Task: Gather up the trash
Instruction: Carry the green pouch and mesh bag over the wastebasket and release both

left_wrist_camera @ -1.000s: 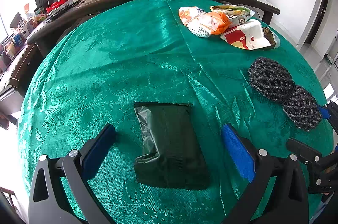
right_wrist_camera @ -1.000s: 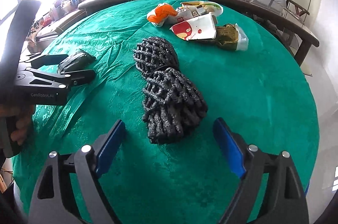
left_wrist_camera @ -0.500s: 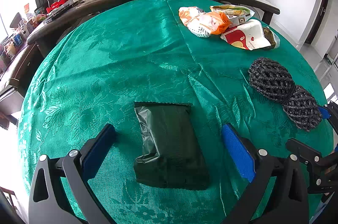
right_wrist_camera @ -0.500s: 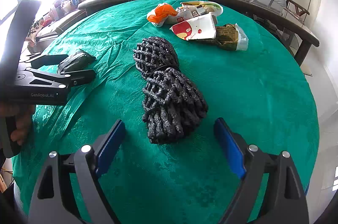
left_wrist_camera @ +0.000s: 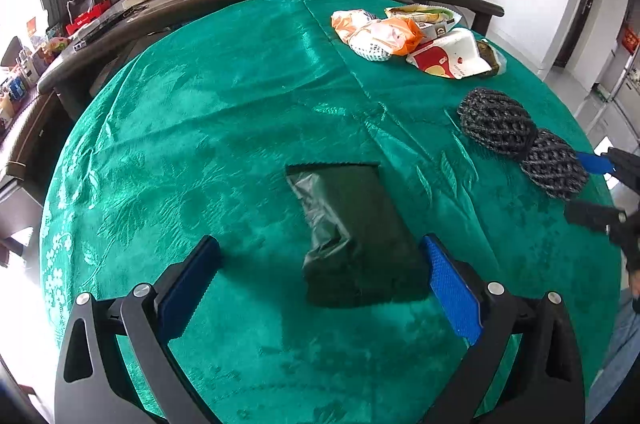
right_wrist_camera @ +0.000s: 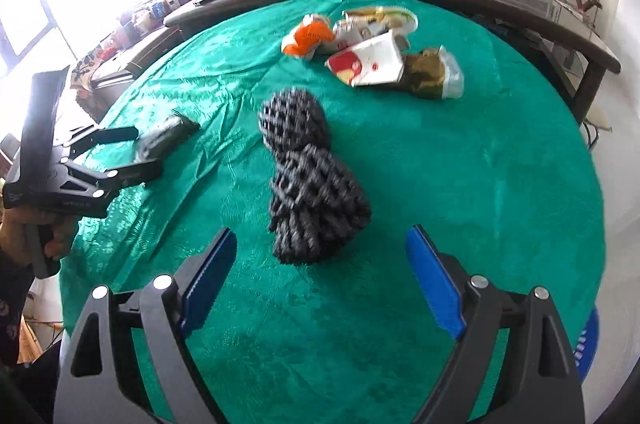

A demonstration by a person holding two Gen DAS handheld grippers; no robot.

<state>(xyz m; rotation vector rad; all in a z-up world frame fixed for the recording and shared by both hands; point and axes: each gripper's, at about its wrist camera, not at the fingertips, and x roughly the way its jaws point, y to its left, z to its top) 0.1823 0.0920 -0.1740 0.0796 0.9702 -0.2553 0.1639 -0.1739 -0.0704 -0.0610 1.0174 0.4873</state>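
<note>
Left wrist view shows the folded dark trash bag flat on the green tablecloth, its long axis running nearly straight away from the camera — its near end lies between the spread blue pads of the left gripper, closer to the right-hand pad. That gripper is wide apart and holds nothing, and it is plainly the nearer one for the bag. The black mesh bundle lies lengthwise ahead of the right gripper, whose fingers are likewise apart and empty — the bundle's near end just short of the pads. The snack wrappers sit well beyond, near the table's far edge.
</note>
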